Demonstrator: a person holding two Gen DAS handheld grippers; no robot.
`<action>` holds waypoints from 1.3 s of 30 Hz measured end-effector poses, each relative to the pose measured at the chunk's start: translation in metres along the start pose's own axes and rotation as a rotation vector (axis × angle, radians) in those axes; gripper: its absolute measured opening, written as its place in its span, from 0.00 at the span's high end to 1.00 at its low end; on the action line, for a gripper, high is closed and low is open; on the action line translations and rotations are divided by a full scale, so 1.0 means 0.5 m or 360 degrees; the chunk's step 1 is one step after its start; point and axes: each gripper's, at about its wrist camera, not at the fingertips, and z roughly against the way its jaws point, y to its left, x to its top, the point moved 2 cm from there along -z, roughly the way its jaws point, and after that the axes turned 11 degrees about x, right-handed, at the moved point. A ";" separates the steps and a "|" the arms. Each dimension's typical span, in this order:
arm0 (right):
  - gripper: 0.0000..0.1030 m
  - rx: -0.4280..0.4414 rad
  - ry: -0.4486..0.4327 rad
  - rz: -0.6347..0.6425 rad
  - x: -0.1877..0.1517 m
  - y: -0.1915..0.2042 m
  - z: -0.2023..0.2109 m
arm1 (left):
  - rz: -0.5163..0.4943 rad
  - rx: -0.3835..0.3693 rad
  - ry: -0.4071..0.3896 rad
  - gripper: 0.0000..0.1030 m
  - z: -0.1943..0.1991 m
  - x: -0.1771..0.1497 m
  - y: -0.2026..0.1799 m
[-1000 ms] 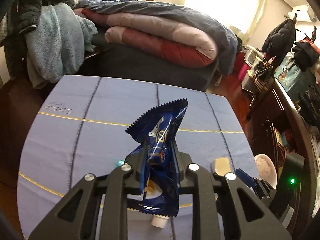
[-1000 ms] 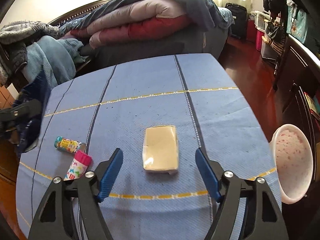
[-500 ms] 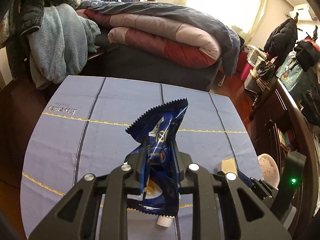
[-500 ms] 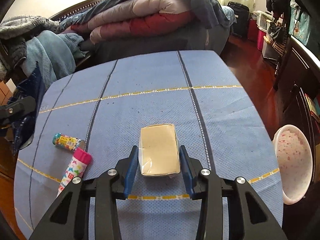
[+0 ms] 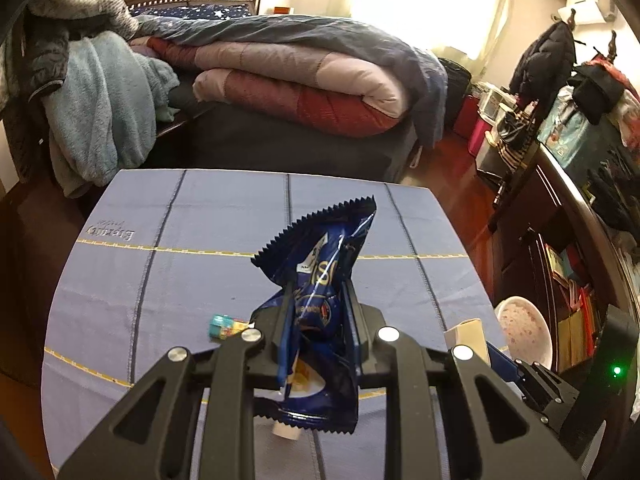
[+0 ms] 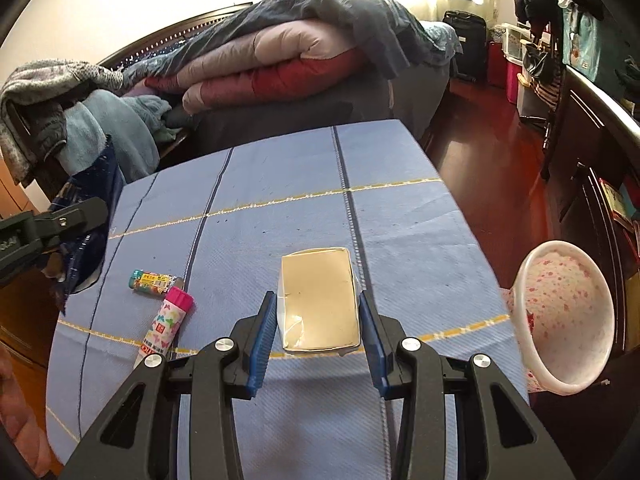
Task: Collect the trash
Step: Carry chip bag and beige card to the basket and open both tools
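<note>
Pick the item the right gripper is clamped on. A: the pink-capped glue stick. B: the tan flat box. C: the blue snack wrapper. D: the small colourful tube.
B: the right gripper's blue pads press both sides of the tan flat box, while the blue snack wrapper is pinched in the left gripper.

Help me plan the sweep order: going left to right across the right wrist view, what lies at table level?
Blue snack wrapper in the left gripper → small candy tube → pink-capped glue stick → tan box between the right gripper fingers → pink-speckled bin off the table's right edge.
</note>
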 end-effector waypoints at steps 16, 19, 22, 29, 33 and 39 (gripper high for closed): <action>0.60 -0.0033 -0.0104 -0.0138 -0.029 -0.113 0.091 | -0.0201 -0.0093 -0.0039 0.77 0.038 -0.013 -0.155; 0.60 -0.0043 -0.0118 -0.0169 -0.035 -0.136 0.105 | -0.0241 -0.0119 -0.0045 0.77 0.043 -0.016 -0.188; 0.60 -0.0065 -0.0132 -0.0201 -0.043 -0.162 0.120 | -0.0290 -0.0149 -0.0047 0.77 0.047 -0.022 -0.226; 0.60 -0.0117 -0.0164 -0.0295 -0.057 -0.224 0.149 | -0.0401 -0.0214 -0.0046 0.77 0.051 -0.040 -0.307; 0.60 -0.0152 -0.0184 -0.0345 -0.065 -0.261 0.169 | -0.0461 -0.0253 -0.0044 0.77 0.051 -0.049 -0.353; 0.60 -0.0196 -0.0203 -0.0408 -0.075 -0.307 0.190 | -0.0547 -0.0332 -0.0030 0.77 0.052 -0.065 -0.419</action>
